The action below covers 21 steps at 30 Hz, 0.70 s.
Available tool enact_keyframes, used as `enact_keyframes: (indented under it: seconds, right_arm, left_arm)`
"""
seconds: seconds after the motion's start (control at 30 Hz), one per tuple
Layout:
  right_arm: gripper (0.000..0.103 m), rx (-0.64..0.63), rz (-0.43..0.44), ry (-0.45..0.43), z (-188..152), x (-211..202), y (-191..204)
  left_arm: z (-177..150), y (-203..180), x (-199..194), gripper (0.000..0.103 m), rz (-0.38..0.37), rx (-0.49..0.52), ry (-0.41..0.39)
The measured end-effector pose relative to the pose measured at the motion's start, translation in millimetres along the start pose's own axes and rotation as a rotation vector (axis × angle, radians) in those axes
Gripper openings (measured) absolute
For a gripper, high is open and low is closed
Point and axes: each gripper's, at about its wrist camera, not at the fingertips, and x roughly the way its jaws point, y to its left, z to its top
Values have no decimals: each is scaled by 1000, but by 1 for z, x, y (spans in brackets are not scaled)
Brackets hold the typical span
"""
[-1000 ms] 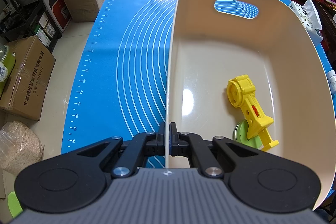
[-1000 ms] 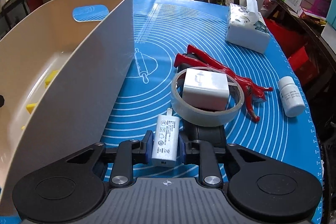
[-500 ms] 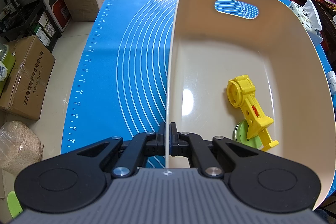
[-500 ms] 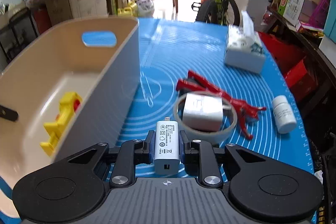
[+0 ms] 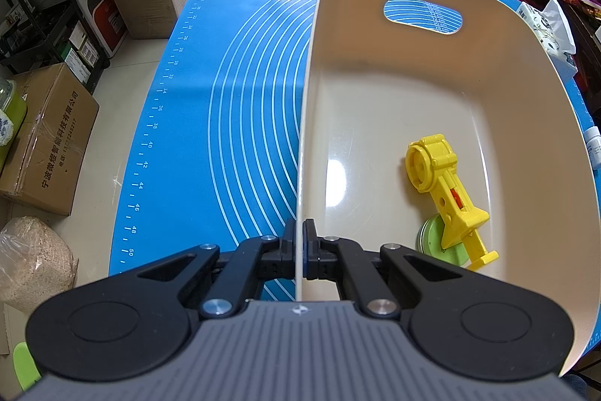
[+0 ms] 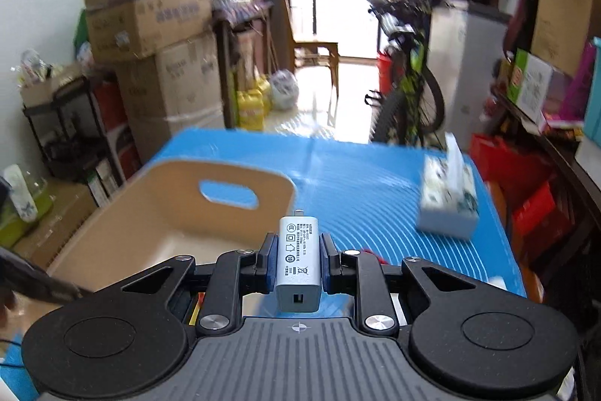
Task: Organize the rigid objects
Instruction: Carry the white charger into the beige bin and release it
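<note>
— Why is the left gripper point(image 5: 299, 247) sitting on the beige bin point(image 5: 526, 123) like that?

— Its jaws are closing tight on the near wall, one finger inside and one outside, probably bracing the bin on the blue mat point(image 5: 240, 100) covering the surface.

— And the right gripper point(image 6: 298, 260)?

— Its jaws are pinching a white charger point(image 6: 298, 262) by its flat sides, carrying it in the air above the mat, just beside the bin's near right rim. I judge it is heading in.

— What is lying inside already?

— A yellow toy point(image 5: 445, 190) resting across a green disc point(image 5: 437, 241), leaving the far floor free for the charger.
</note>
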Motion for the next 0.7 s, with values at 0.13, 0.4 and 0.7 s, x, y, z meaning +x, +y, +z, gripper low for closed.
enact_keyframes:
  seconds: [0.13, 0.4, 0.7]
  right_arm:
    - [32, -37, 30, -13, 13, 6, 16]
    - [32, -70, 80, 37, 18, 43, 45]
    - [32, -91, 110, 147, 7, 88, 65]
  left_arm:
    - [0, 0, 0, 4, 0, 0, 0]
    - [0, 0, 0, 4, 0, 0, 0]
    - [0, 0, 0, 4, 3, 4, 0]
